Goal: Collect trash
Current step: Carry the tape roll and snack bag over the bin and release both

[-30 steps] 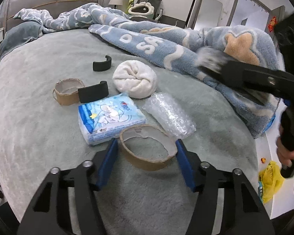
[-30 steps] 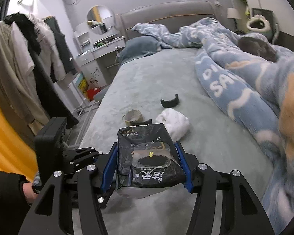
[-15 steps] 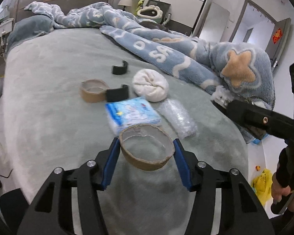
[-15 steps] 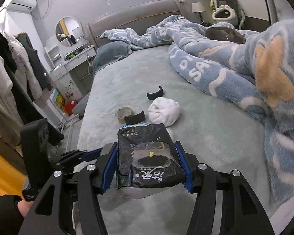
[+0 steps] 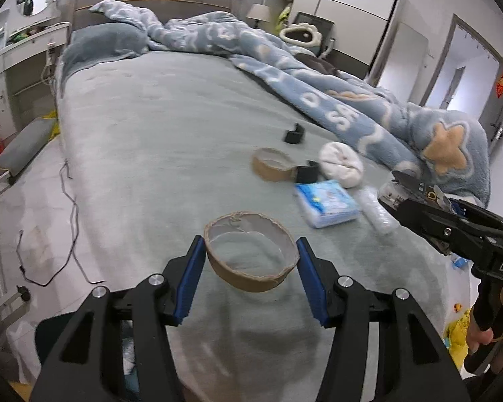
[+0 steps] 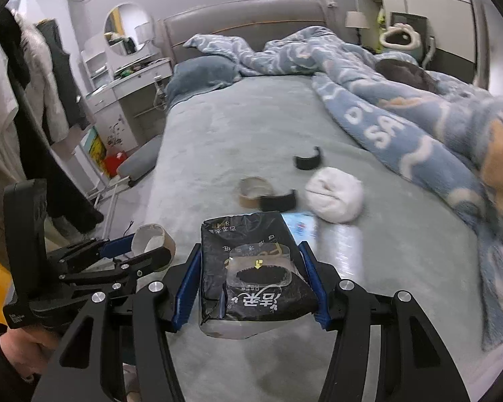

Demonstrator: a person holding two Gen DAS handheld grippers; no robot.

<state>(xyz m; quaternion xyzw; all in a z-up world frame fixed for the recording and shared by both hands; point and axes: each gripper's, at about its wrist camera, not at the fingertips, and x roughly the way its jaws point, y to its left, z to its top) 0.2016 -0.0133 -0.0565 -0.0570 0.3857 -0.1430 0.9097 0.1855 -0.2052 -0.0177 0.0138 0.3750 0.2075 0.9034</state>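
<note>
My left gripper (image 5: 250, 254) is shut on a large empty cardboard tape ring (image 5: 251, 269) and holds it above the grey bed (image 5: 151, 140). My right gripper (image 6: 253, 276) is shut on a black tissue pack (image 6: 251, 268), also lifted above the bed. On the bed lie a smaller tape ring (image 5: 273, 164), two black curved pieces (image 5: 293, 134) (image 5: 306, 173), a white balled cloth (image 5: 341, 164), a blue tissue pack (image 5: 327, 202) and a clear bubble-wrap piece (image 5: 377, 212). The left gripper also shows in the right wrist view (image 6: 130, 253).
A blue patterned blanket (image 5: 352, 100) is heaped along the bed's right side. Cables (image 5: 67, 207) and a grey cushion (image 5: 20, 149) lie on the floor to the left. A yellow bag (image 5: 459, 331) lies on the floor at the right.
My left gripper has lifted the large tape ring off the bed and pulled back to the left. My right gripper still holds the black pack and has swung slightly.
</note>
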